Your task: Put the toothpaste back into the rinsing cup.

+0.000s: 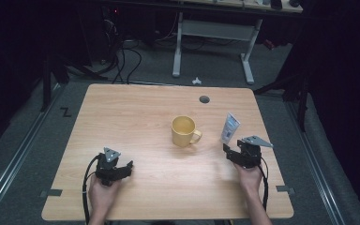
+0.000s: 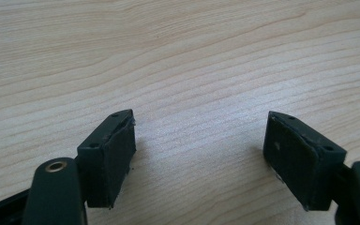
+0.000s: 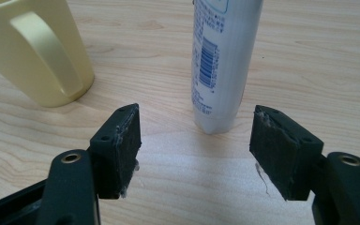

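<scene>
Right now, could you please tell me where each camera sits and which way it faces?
High view: above the person's side, facing forward and down on the light wooden table; forearms, left gripper, right gripper.
Left gripper view: rides the left gripper, facing bare tabletop; its black fingers, apart.
Right gripper view: rides the right gripper, facing the upright white tube with blue print; fingers open before it.
Shared: high and right gripper views show the tube and pale yellow mug.

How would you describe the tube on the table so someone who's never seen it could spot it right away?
On the wooden table, look to the right half, past the yellow mug in the middle. The tube stands upright just ahead of the right gripper, whose jaws are open. It is white with blue print and a barcode, tall and slim, unlike the squat mug.
</scene>
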The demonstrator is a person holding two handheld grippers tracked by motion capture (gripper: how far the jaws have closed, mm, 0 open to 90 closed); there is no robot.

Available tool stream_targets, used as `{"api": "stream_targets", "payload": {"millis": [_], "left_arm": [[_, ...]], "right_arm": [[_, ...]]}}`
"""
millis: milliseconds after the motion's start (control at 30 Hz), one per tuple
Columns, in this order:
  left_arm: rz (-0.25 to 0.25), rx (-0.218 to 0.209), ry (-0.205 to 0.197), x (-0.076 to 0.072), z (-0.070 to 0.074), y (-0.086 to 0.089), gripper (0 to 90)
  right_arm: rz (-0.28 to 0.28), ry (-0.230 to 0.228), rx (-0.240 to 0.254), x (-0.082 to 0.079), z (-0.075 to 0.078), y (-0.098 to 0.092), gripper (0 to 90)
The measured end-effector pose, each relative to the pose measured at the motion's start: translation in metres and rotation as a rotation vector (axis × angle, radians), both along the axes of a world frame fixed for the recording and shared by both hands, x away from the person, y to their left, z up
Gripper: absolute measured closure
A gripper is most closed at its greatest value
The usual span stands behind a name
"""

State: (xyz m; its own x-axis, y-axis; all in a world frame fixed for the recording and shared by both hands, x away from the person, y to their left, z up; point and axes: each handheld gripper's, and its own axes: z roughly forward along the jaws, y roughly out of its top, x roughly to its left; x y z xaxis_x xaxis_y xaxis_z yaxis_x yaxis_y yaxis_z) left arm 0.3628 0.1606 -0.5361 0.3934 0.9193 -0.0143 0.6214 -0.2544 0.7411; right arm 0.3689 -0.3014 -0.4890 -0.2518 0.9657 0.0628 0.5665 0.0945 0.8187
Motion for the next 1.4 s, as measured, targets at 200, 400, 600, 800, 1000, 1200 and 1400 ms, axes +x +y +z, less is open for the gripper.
{"api": "stream_targets", "payload": {"millis": [200, 400, 600, 800, 1000, 1200, 1400], "left_arm": [[0.0, 0.0, 0.0, 0.0, 0.0, 0.0, 25.8], [0.0, 0.0, 0.0, 0.0, 0.0, 0.0, 25.8], [0.0, 0.0, 0.0, 0.0, 0.0, 0.0, 25.8], [0.0, -0.001, 0.0, 0.0, 0.0, 0.0, 26.0], [0.0, -0.001, 0.0, 0.0, 0.0, 0.0, 26.0], [0.0, -0.002, 0.0, 0.0, 0.0, 0.0, 26.1], [0.0, -0.002, 0.0, 0.0, 0.0, 0.0, 26.1]], "right_arm": [[-0.01, -0.009, 0.002, 0.005, 0.004, -0.002, 33.5], [-0.007, -0.017, -0.001, 0.012, 0.01, -0.001, 34.5], [-0.012, -0.017, 0.017, 0.022, 0.014, 0.001, 35.5], [-0.022, -0.008, 0.019, 0.033, 0.016, 0.002, 36.1], [-0.037, -0.009, 0.023, 0.043, 0.016, 0.002, 38.4], [-0.03, -0.023, 0.018, 0.052, 0.018, 0.005, 43.4], [-0.046, -0.025, 0.033, 0.058, 0.011, 0.003, 48.6]]}}
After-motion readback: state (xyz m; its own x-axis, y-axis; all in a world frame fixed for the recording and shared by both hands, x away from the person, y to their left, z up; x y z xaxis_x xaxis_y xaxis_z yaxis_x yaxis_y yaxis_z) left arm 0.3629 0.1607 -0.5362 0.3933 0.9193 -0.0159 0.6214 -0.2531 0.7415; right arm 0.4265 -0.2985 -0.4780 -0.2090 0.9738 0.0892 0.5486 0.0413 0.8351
